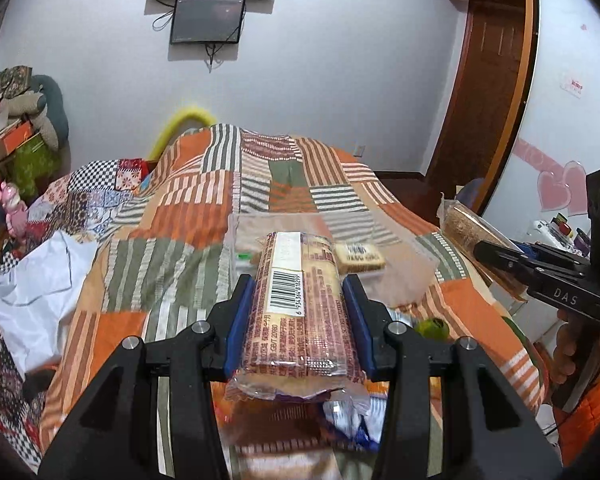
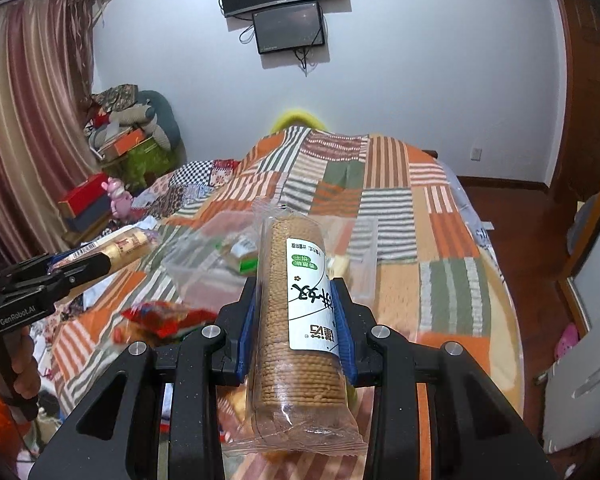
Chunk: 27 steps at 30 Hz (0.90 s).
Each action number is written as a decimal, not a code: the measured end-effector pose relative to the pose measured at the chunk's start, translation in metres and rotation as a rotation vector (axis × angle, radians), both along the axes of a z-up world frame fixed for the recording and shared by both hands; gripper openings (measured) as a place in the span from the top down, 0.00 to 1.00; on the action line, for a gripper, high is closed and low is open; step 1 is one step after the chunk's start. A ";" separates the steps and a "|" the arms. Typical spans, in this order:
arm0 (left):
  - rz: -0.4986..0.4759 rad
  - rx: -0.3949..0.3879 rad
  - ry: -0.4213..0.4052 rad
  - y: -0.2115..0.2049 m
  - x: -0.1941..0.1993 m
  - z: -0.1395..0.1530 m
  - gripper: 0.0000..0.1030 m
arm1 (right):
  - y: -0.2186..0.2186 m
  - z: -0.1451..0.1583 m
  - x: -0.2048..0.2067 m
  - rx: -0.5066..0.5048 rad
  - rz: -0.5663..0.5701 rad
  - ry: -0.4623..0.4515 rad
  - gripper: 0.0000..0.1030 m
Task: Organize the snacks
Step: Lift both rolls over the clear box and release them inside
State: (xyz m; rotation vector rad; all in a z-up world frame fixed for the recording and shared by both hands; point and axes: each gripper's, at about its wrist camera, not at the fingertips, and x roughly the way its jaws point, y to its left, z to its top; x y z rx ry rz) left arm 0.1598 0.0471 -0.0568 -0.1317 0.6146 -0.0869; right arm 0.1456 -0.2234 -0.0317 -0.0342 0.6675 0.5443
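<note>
My left gripper (image 1: pixel 299 294) is shut on a cracker pack with a barcode (image 1: pixel 296 304) and holds it above the bed; it also shows in the right wrist view (image 2: pixel 116 250). My right gripper (image 2: pixel 298 302) is shut on a clear sleeve of brown biscuits (image 2: pixel 300 320), also visible in the left wrist view (image 1: pixel 466 230). A clear plastic bin (image 1: pixel 408 264) lies on the bed ahead with small snack packs inside (image 1: pixel 358 258). In the right wrist view the bin (image 2: pixel 204 268) sits ahead and left of my right gripper.
A patchwork quilt (image 1: pixel 204 216) covers the bed. A red snack bag (image 2: pixel 164 318) and a blue-silver wrapper (image 1: pixel 352 420) lie on the near quilt. A white cloth (image 1: pixel 32 280) lies left. Boxes and cushions pile at the far left (image 2: pixel 128 140). Wood floor lies to the right (image 2: pixel 516 248).
</note>
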 end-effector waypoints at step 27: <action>0.004 0.010 0.112 0.010 0.123 -0.039 0.57 | 0.059 -0.030 0.086 -0.047 0.010 0.070 0.70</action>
